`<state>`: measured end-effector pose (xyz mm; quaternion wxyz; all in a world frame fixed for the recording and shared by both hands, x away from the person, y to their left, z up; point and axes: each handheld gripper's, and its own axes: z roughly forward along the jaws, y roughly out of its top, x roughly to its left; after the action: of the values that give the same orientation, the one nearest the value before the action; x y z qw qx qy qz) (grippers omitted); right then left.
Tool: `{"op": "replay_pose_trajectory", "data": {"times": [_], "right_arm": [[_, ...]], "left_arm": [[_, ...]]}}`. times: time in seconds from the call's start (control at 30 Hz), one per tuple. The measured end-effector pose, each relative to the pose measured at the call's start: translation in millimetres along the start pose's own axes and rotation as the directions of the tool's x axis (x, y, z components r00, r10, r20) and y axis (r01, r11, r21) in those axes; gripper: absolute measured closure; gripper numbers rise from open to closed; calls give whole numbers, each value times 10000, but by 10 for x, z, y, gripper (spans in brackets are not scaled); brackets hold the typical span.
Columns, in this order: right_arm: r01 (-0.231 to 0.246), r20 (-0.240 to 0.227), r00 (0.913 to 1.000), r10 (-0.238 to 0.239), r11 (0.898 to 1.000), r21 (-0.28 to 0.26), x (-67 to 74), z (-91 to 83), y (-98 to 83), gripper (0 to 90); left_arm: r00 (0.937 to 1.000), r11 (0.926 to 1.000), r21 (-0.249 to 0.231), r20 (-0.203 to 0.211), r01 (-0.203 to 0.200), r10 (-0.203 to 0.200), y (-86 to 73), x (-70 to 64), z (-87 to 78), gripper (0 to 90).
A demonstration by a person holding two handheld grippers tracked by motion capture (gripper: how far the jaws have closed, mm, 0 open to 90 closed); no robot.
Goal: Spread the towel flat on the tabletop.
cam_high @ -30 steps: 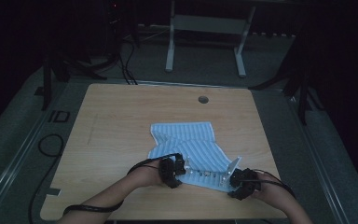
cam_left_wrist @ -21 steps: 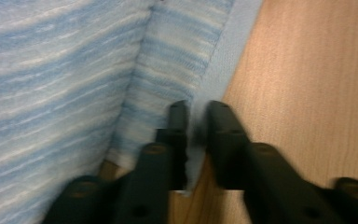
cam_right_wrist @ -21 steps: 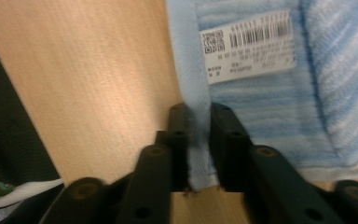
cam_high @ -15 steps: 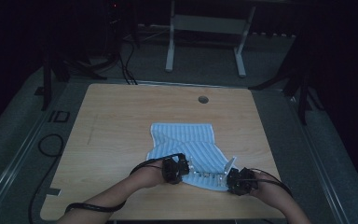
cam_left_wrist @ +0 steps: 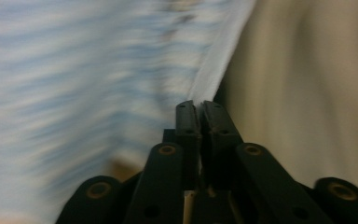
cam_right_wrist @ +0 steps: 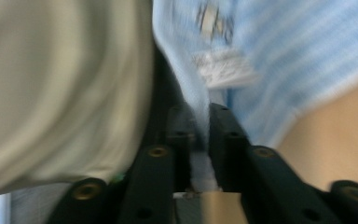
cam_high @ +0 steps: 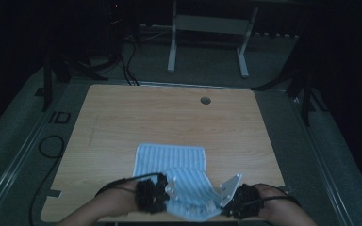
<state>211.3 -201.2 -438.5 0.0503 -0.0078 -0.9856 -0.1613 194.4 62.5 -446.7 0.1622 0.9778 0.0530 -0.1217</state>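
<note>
Dim room, light falling mostly on the table (cam_high: 122, 122): pale wood-grain top, rounded corners, a round cable hole (cam_high: 205, 100) near its far edge, right of centre. A faint straight mark runs along the left part of the top.

Floor (cam_high: 23, 141) around the table is grey-green, with a pale rail or strip along the left side. A black cable loop (cam_high: 47, 146) lies on the floor just left of the table. More dark cables (cam_high: 129, 66) trail off beyond the far left corner. A white metal frame (cam_high: 207, 28) with two legs stands behind the table; dark stands flank both sides of the room, detail lost in shadow.

Blue-and-white striped cloth (cam_high: 174, 165) sits at the near centre of the table. Far part lies flat; near edge is lifted and folded back toward the person.

Left gripper (cam_high: 153, 195) at the cloth's near left corner. In the left gripper view its jaws are pressed together on the white hem of the cloth (cam_left_wrist: 209, 79); picture blurred.

Right gripper (cam_high: 240, 200) at the near right corner, grey plate (cam_high: 230, 186) on top. In the right gripper view its jaws pinch a fold of cloth (cam_right_wrist: 200, 116) between them; a white label (cam_right_wrist: 223, 67) shows on the fabric just above.

Forearms enter from the bottom edge.
</note>
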Motion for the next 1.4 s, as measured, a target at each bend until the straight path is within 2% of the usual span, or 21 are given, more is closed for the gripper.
{"op": "replay_pose_trajectory", "data": {"times": [0.07, 0.13, 0.17, 0.2, 0.23, 0.37, 0.43, 0.57, 0.67, 0.83, 0.9, 1.0, 1.1, 1.13, 1.2, 1.23, 1.27, 1.3, 1.33, 1.37, 1.4], "right_arm": [[331, -388, 9986, -346, 9987, -391, 54, 13, 66, 741], [397, -67, 9992, -402, 9972, -637, 19, -5, 131, 732], [344, 298, 9990, -327, 9976, -598, -37, -13, 163, 738], [267, 706, 9972, -231, 9984, -502, -106, -10, 195, 743], [199, 1159, 9932, -146, 9988, -443, -182, 1, 227, 762], [-237, 1489, 9884, 291, 9990, -383, -595, 150, 361, 789], [-400, 1685, 9848, 426, 9990, -188, -791, 285, 432, 788], [-1009, 2107, 9725, 992, 9949, -27, -1156, 567, 524, 768], [-1215, 2223, 9683, 1138, 9924, 214, -1283, 725, 547, 729], [-1290, 2229, 9687, 1092, 9887, 761, -1365, 890, 558, 773], [-1337, 2203, 9689, 1130, 9877, 814, -1386, 892, 560, 834], [-1395, 2110, 9703, 1185, 9863, 877, -1415, 888, 572, 870], [-1523, 2174, 9670, 1331, 9856, 737, -1485, 810, 557, 875], [-1677, 2232, 9631, 1507, 9840, 594, -1515, 759, 546, 875], [-1914, 2502, 9519, 1768, 9809, 351, -1611, 628, 515, 875], [-1983, 2622, 9472, 1848, 9798, 258, -1646, 583, 503, 876], [-2208, 2842, 9359, 2079, 9752, 135, -1717, 492, 484, 875], [-2266, 2895, 9333, 2125, 9739, 156, -1743, 464, 476, 876], [-2393, 3114, 9239, 2221, 9708, 177, -1813, 396, 461, 876], [-2546, 3233, 9162, 2366, 9669, 139, -1876, 339, 450, 876], [-2631, 3316, 9115, 2433, 9647, 152, -1941, 281, 442, 876]], "left_arm": [[10000, 10000, -95, 59, -3, 4, -77, -74, 16, 735], [9963, 9991, -308, -802, 284, -308, -169, -1, -73, 708], [9892, 9979, -341, -1346, 544, -585, -226, 86, -131, 708], [9789, 9962, -412, -1867, 765, -829, -290, 192, -176, 707], [9635, 9939, -353, -2442, 1043, -1098, -353, 310, -204, 685], [9154, 9786, -130, -3511, 2054, -1968, -571, 787, -186, 658], [9056, 9717, -233, -3580, 2350, -2276, -640, 966, -121, 658], [8974, 9634, -386, -3554, 2653, -2614, -713, 1185, 9, 602], [8901, 9633, -183, -3782, 2677, -2546, -722, 1246, 70, 576], [8847, 9624, 125, -3970, 2714, -2443, -728, 1318, 149, 577], [8886, 9579, -81, -3712, 2869, -2693, -728, 1354, 177, 600], [8883, 9575, -237, -3672, 2875, -2758, -690, 1387, 177, 748], [8717, 9515, -481, -3891, 3038, -2980, -618, 1457, 138, 862], [8613, 9488, -680, -4033, 3084, -3089, -583, 1500, 104, 868], [8490, 9489, -811, -4282, 3050, -3095, -529, 1569, 45, 868], [8341, 9444, -1016, -4464, 3126, -3241, -475, 1639, -11, 868], [8322, 9443, -1073, -4491, 3111, -3252, -456, 1660, -30, 867], [8266, 9439, -1256, -4571, 3055, -3284, -407, 1718, -85, 867], [8201, 9411, -1343, -4627, 3104, -3366, -360, 1765, -130, 867], [8153, 9440, -1368, -4768, 3003, -3285, -312, 1805, -181, 866], [8057, 9416, -1521, -4878, 3005, -3359, -260, 1846, -240, 866]]}}
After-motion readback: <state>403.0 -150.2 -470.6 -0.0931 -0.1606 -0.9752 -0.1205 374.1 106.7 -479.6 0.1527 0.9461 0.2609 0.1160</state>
